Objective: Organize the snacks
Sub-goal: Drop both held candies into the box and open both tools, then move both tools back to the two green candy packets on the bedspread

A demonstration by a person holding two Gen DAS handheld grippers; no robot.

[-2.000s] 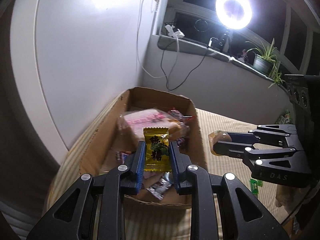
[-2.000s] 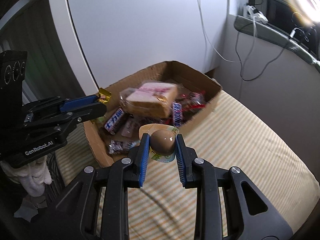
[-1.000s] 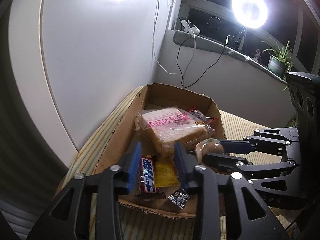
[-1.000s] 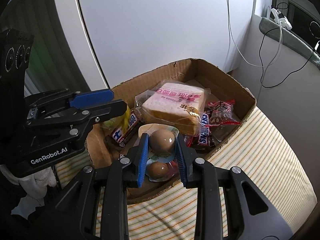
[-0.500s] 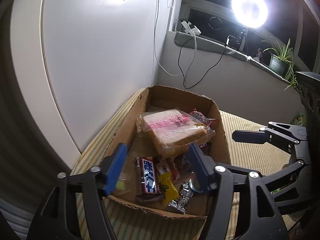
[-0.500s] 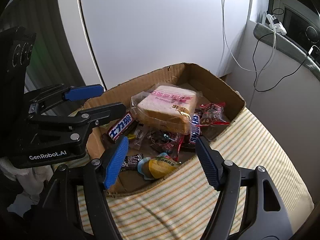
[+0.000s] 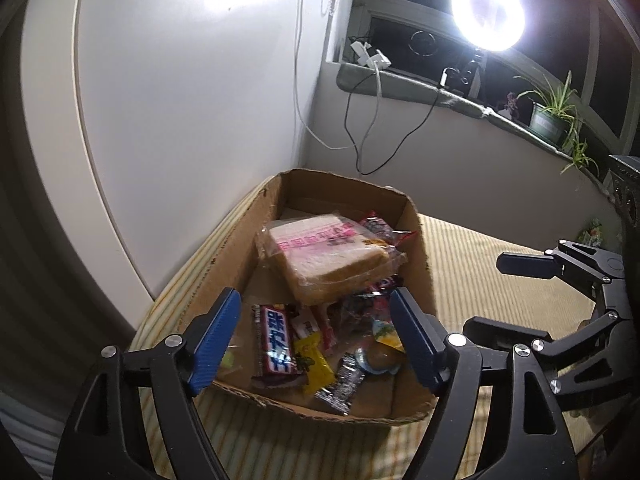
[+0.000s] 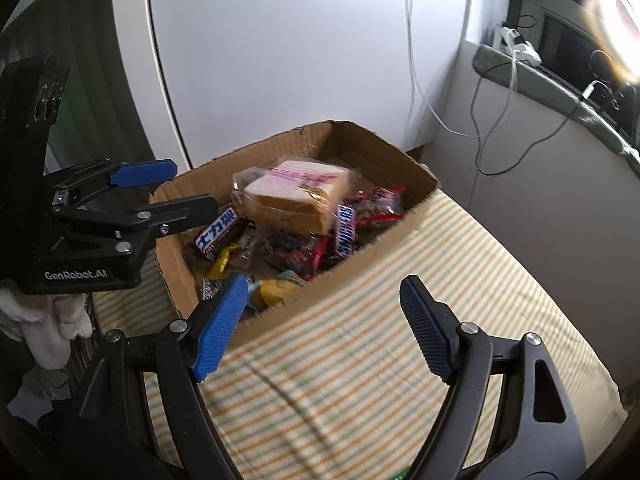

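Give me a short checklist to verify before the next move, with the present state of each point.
1. Left tongs open and holding nothing: ok.
2. Right tongs open and holding nothing: ok.
3. Yellow candy packet lies inside the cardboard box, near its front wall: ok.
4. Egg pack lies inside the box, beside the candy: ok.
5. Bagged bread rests on top of the other snacks, not over the rim: ok.
6. More snacks left to collect: cannot tell; only a small green item shows far off on the striped cloth.

Snack-filled cardboard box on striped cloth, beyond wide-spread right gripper jaws.
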